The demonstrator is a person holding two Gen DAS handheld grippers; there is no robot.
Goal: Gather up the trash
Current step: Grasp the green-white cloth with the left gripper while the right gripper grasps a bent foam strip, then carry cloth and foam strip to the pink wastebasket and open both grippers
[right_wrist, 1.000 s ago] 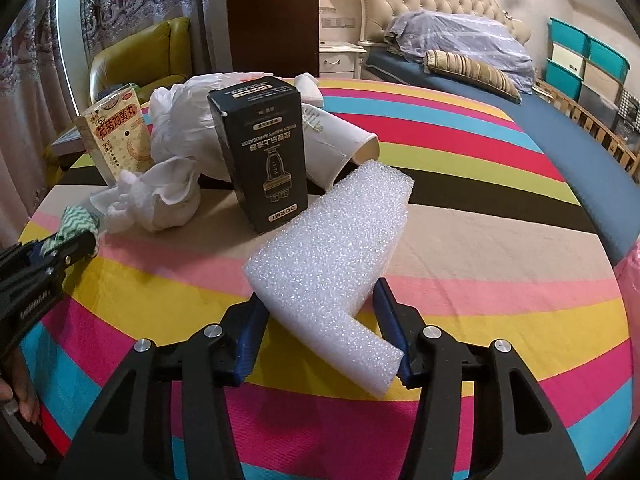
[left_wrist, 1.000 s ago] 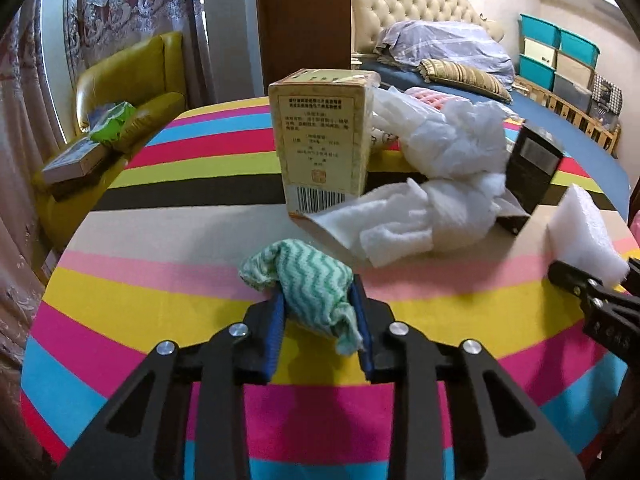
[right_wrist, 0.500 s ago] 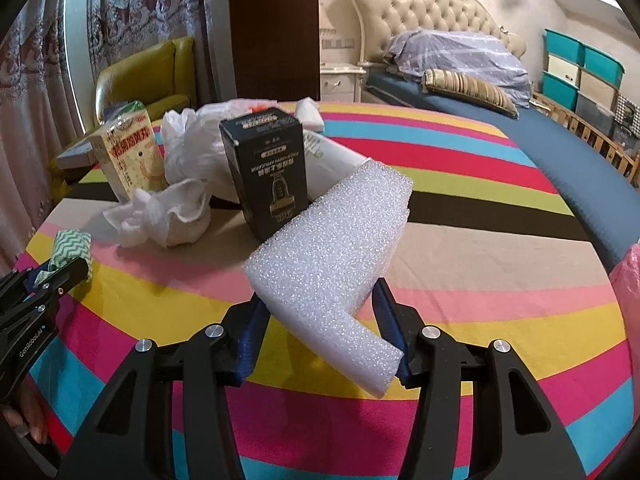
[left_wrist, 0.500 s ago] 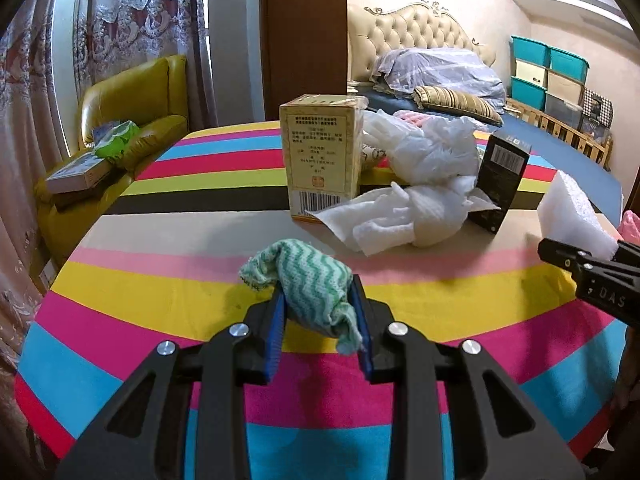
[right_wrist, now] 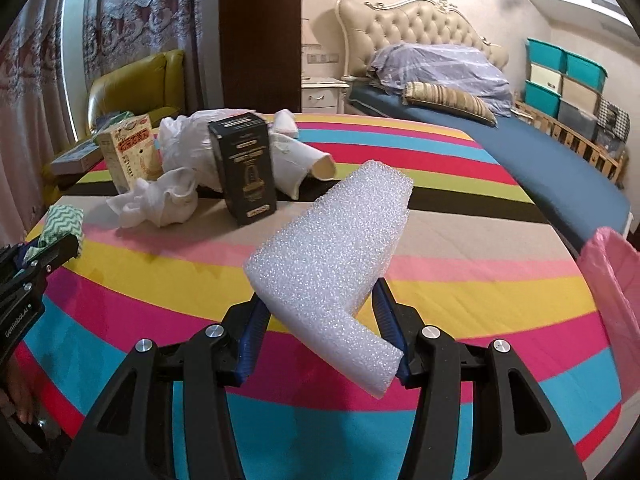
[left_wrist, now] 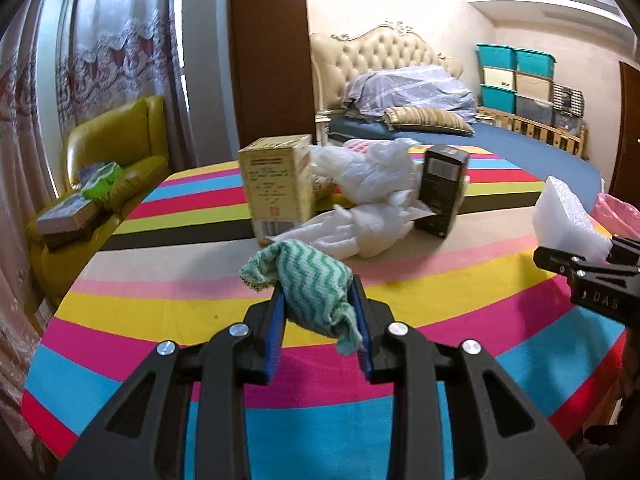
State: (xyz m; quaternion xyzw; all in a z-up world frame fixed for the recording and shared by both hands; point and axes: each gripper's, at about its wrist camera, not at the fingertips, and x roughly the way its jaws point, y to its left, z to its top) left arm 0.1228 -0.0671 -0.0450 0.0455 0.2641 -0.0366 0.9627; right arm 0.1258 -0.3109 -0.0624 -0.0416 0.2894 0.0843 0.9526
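Note:
My left gripper [left_wrist: 319, 312] is shut on a green-and-white zigzag cloth [left_wrist: 308, 280] and holds it above the striped tablecloth [left_wrist: 200, 308]. My right gripper [right_wrist: 320, 308] is shut on a white L-shaped foam block [right_wrist: 332, 256], also held above the table. The foam block shows in the left wrist view [left_wrist: 568, 216] at the right edge, and the cloth shows in the right wrist view [right_wrist: 64, 224] at the left edge. On the table lie a yellow carton [left_wrist: 276, 192], a black box [left_wrist: 442, 190], crumpled white tissue [left_wrist: 360, 232] and a white plastic bag [left_wrist: 372, 172].
A pink bag [right_wrist: 616, 280] hangs at the table's right edge. A yellow armchair [left_wrist: 108, 152] with books stands left of the table. A bed [right_wrist: 500, 136] lies behind the table, with stacked storage boxes [right_wrist: 564, 76] beyond it. A white paper cup [right_wrist: 304, 160] lies behind the black box.
Both grippers have pulled back and risen from the table with their loads. The trash pile now looks farther away. The pink bag has come into view at the right.

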